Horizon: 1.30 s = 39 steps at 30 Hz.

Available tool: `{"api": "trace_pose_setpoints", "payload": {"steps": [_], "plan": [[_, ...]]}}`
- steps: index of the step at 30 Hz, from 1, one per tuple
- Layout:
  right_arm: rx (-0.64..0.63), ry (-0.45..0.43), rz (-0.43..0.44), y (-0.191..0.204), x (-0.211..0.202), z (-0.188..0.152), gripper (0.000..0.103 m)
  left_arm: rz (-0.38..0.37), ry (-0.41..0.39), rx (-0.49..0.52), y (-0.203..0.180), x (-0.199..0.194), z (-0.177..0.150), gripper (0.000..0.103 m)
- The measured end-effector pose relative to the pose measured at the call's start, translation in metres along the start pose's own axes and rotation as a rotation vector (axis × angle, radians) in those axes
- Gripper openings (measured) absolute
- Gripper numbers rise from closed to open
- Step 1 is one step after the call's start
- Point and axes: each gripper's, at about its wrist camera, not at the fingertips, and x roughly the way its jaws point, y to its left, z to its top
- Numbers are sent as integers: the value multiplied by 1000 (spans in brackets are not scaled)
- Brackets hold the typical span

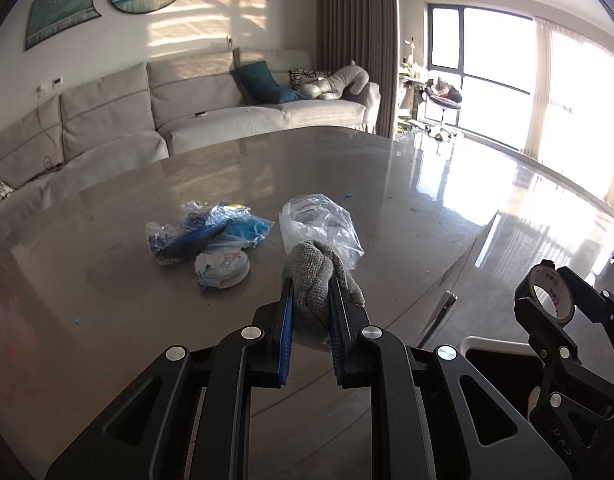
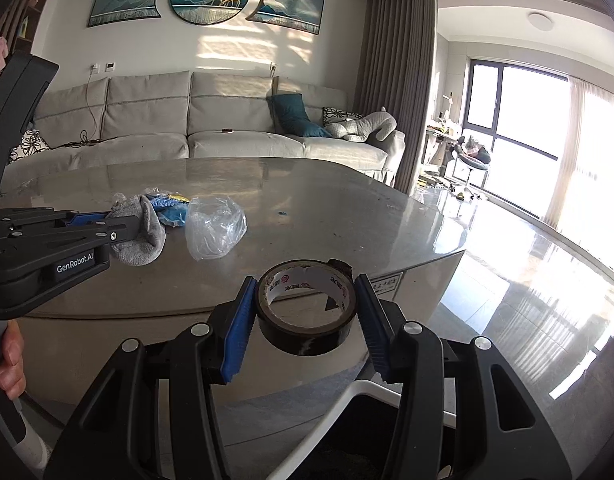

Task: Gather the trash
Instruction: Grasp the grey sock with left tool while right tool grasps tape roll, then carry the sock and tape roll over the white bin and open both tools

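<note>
Grey terry cloth (image 1: 319, 280) pinched between the blue pads of the left gripper (image 1: 311, 304), jaws drawn narrow and clamped on it, cloth bulging out ahead of the fingertips. Held above the grey stone table (image 1: 107, 280). Seen from the right wrist, same cloth (image 2: 141, 236) hanging at 9 o'clock beside that gripper (image 2: 119, 232).

Black tape roll (image 2: 305, 312) gripped across its width by the right gripper (image 2: 305, 304), jaws about half spread, pads pressed on both sides of the roll, hole facing up and toward 12 o'clock. Roll held off the near table edge, above the white rim of a dark bin (image 2: 359, 390) at 6 o'clock. Same roll (image 1: 547, 296) at 4 o'clock from the left wrist.

On the table: crumpled clear plastic bag (image 1: 319, 224) just past the cloth at 12 o'clock; blue wrappers (image 1: 211, 232) at 11 o'clock, touching a small round printed container (image 1: 223, 270). Sofa (image 1: 227, 120) beyond the far table edge. Fingers of a hand (image 2: 9, 360) at 8 o'clock in the right view.
</note>
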Motion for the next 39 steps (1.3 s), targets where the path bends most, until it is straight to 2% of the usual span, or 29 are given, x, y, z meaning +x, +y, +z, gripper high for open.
{"api": "trace_pose_setpoints", "payload": {"steps": [8,13,17,20,25,34,35,36,37,38,39], "plan": [[66,17,-99,-26,-18,-24,51,-135,45,98,-51,0,-19,16],[102,34,-137,-41,-25,-35,51,-193,74,154,-78,4,-31,16],[118,43,-172,-54,-27,-43,51,-204,97,213,-102,10,-42,16],[130,52,-191,-61,-28,-49,51,-249,128,232,-117,14,-49,16],[147,74,-214,-74,-26,-59,51,-273,129,320,-149,15,-62,16],[173,101,-250,-93,-23,-69,51,-349,174,390,-187,24,-79,16],[173,104,-256,-94,-23,-70,51,-361,183,388,-189,26,-80,19],[174,108,-260,-94,-23,-70,51,-378,199,388,-192,28,-81,27],[175,112,-265,-96,-22,-71,51,-375,221,399,-196,31,-82,59],[174,115,-270,-96,-23,-72,51,-350,228,412,-199,33,-83,95],[172,118,-274,-97,-22,-73,51,-304,189,418,-200,30,-83,99]]}}
